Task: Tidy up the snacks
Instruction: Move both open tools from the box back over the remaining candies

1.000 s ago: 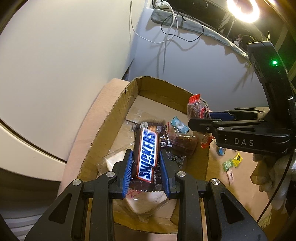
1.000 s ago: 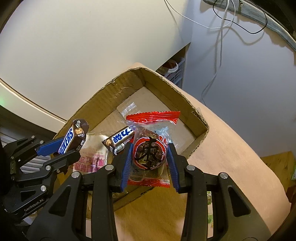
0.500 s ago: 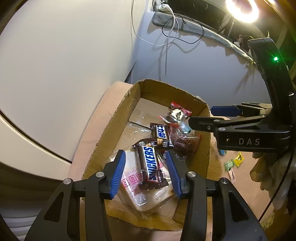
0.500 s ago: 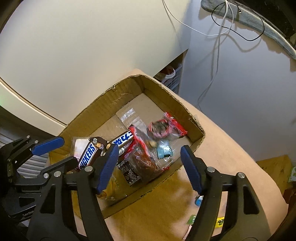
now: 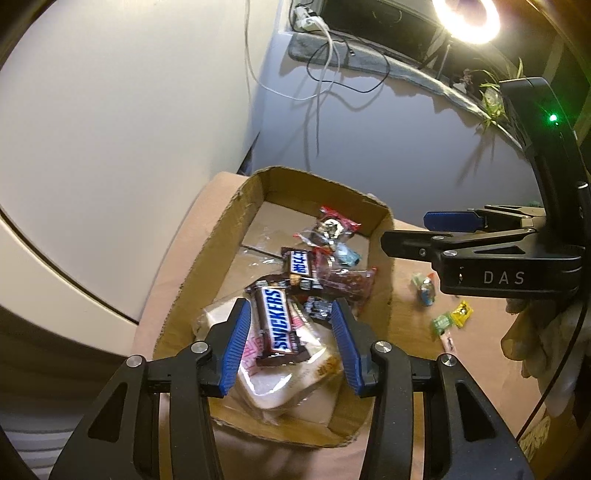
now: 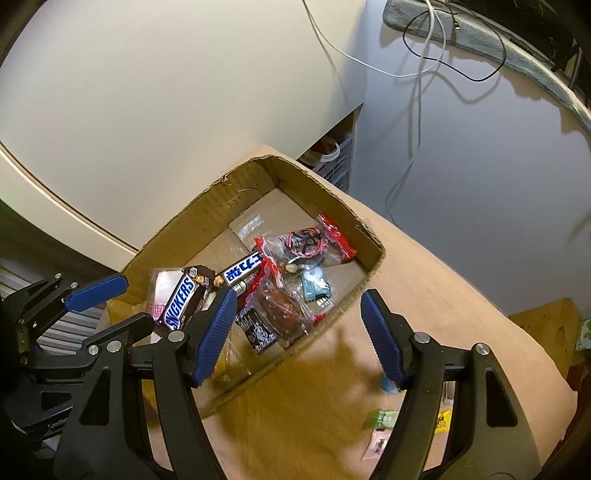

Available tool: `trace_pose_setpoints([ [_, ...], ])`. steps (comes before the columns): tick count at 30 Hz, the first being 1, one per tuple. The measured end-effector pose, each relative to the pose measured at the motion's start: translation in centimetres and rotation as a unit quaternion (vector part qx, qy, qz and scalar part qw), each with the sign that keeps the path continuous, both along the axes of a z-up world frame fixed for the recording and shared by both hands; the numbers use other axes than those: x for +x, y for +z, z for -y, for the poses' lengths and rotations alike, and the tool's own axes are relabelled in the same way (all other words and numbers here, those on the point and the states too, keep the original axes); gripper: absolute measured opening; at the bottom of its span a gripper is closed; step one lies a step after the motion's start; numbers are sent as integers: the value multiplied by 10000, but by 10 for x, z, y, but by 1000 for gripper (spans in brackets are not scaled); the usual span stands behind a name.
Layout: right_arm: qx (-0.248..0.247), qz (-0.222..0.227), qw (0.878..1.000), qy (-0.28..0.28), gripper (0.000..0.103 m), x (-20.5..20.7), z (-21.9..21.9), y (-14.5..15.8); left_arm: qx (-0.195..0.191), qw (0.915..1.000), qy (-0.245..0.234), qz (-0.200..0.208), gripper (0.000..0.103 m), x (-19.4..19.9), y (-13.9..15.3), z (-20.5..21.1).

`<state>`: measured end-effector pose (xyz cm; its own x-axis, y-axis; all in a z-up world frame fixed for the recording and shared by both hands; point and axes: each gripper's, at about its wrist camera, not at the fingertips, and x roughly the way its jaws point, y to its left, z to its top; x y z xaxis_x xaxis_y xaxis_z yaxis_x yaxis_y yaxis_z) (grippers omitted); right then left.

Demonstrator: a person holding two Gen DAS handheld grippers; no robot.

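Observation:
A cardboard box [image 5: 207, 273] [image 6: 207, 206] on the wooden table holds several snacks. A Snickers bar [image 5: 279, 325] [image 6: 181, 301] lies on a clear-wrapped pastry [image 5: 295, 384]. A red-and-clear snack packet [image 5: 332, 227] [image 6: 306, 242] lies at the box's far end, beside a second Snickers bar [image 5: 300, 263] [image 6: 242, 271] and a teal candy [image 6: 314, 286]. My left gripper [image 5: 290, 343] is open and empty above the Snickers bar. My right gripper [image 6: 301, 332] is open and empty over the box's near wall; it also shows in the left wrist view [image 5: 406, 236].
Loose candies lie on the table right of the box: a blue one [image 5: 426, 291] [image 6: 388, 384], a green one [image 5: 441, 323] [image 6: 382, 419] and a yellow one [image 5: 463, 314]. A white wall and cables [image 5: 317, 85] stand behind the box. A ring light [image 5: 467, 18] glows at top right.
Both grippers opened and let go: the Snickers bar dropped onto the pastry, the red packet dropped into the box's far end. Both grippers then drew back and up.

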<state>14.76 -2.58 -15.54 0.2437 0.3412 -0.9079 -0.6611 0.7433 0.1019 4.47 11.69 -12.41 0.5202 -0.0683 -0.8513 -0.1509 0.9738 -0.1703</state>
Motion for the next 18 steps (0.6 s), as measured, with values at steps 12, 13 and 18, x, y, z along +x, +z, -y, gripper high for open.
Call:
trace_pose_setpoints([
  [12, 8, 27, 9988, -482, 73, -5, 59, 15, -95, 9993, -357, 48, 44, 4, 4, 31],
  [13, -2, 19, 9985, -544, 73, -5, 68, 15, -110, 9992, -385, 47, 44, 4, 4, 34],
  [18, -58, -34, 9963, -855, 73, -6, 113, 11, -181, 9983, -562, 14, 44, 5, 2, 54],
])
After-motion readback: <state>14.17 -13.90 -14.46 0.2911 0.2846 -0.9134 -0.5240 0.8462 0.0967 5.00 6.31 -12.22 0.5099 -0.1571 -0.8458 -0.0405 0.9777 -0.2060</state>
